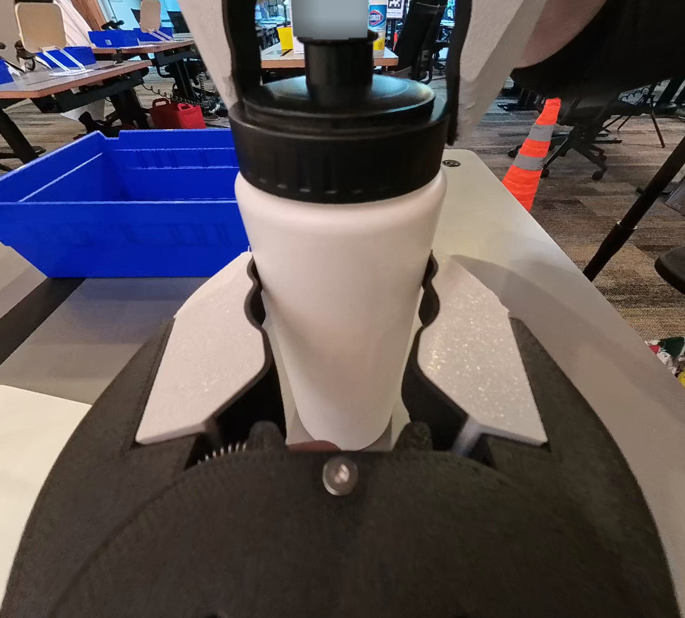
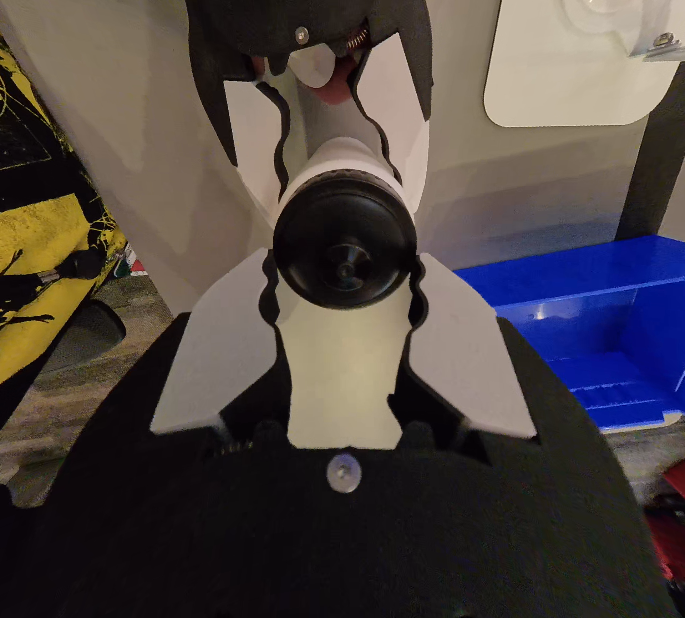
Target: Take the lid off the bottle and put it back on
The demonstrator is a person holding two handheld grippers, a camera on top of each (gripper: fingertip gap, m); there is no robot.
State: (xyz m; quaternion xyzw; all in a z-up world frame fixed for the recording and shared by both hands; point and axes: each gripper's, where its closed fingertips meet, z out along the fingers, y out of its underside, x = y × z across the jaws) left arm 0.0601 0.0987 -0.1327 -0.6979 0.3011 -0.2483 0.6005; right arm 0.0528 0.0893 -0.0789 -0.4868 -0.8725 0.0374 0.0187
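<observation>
A white bottle (image 1: 341,322) with a black screw lid (image 1: 337,155) stands upright on the white table (image 1: 519,266). My left gripper (image 1: 341,266) is shut on the bottle's body, one finger on each side. My right gripper (image 1: 344,110) comes down from above, and its fingers press on the lid's left and right sides. In the right wrist view I look straight down on the lid (image 2: 343,229), which sits between my right gripper's (image 2: 343,266) fingertips. Below it, the left gripper (image 2: 339,170) holds the bottle (image 2: 341,155). The lid sits on the bottle.
A blue bin (image 1: 122,222) stands on the table just left of the bottle; it also shows in the right wrist view (image 2: 593,333). An orange cone (image 1: 533,155) and office chairs stand on the carpet to the right. A white plate-like fixture (image 2: 556,62) lies on the table.
</observation>
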